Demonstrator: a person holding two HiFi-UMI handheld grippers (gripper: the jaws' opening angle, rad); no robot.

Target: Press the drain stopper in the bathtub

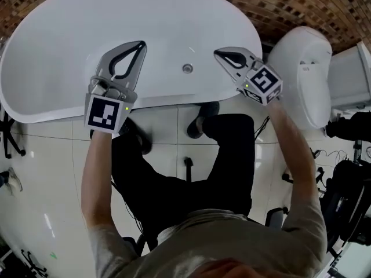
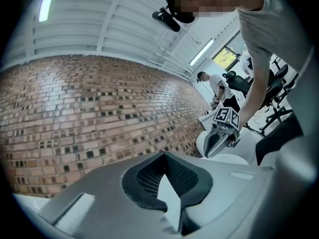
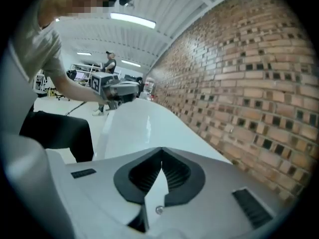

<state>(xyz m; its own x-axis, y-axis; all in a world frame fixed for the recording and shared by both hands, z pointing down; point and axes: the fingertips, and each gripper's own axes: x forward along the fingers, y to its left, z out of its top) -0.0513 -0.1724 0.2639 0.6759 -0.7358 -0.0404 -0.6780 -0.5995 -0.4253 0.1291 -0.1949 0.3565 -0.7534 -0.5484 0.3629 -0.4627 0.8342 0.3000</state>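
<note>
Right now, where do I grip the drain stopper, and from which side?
Its top face, from straight above. The drain stopper is a small round disc low in the bathtub floor, showing no edge to pinch. Press it with the shut right gripper, whose tip looks nearer.

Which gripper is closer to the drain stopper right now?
Right. In the head view, the right gripper sits just right of the drain stopper. The left gripper is farther away on its left. Both are over the bathtub.

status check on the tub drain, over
Left gripper, right gripper: jaws shut, empty, over bathtub. Drain stopper untouched, between them. Nothing blocking it.
</note>
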